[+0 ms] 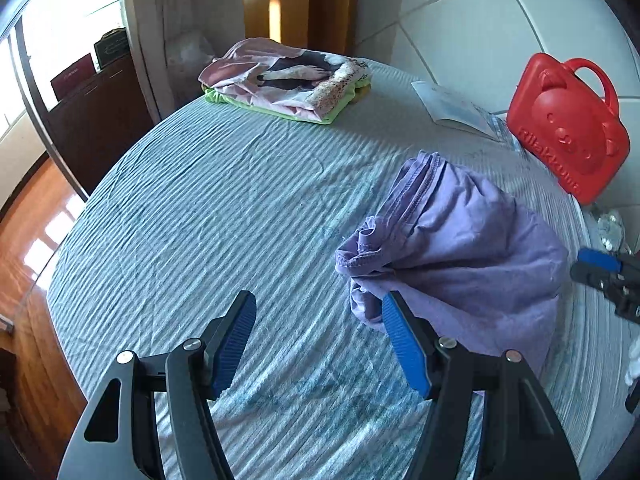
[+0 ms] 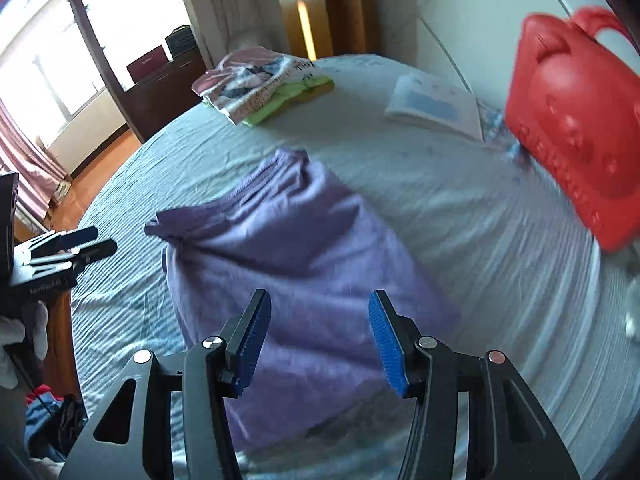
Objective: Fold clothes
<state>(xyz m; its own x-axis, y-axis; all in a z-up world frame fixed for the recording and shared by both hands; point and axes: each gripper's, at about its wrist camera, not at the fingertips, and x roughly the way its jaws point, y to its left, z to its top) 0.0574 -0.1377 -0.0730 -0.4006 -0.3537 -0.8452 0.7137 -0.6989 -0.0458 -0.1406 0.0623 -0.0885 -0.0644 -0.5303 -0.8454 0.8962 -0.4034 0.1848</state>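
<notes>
A purple garment (image 1: 464, 240) lies bunched on the blue striped bedsheet (image 1: 224, 216); it also shows in the right wrist view (image 2: 296, 248). My left gripper (image 1: 318, 308) is open and empty, its right finger at the garment's near left edge. My right gripper (image 2: 320, 304) is open and empty, hovering over the garment's near part. Each gripper shows at the edge of the other's view: the right gripper (image 1: 600, 268) and the left gripper (image 2: 80, 244). A stack of folded clothes (image 1: 284, 80) lies at the far side of the bed.
A red plastic case (image 1: 572, 132) stands at the right by the tiled wall. A booklet (image 1: 452, 108) lies next to it. A dark cabinet (image 1: 92, 116) and wooden floor (image 1: 28, 240) are left of the bed. The right wrist view is motion-blurred.
</notes>
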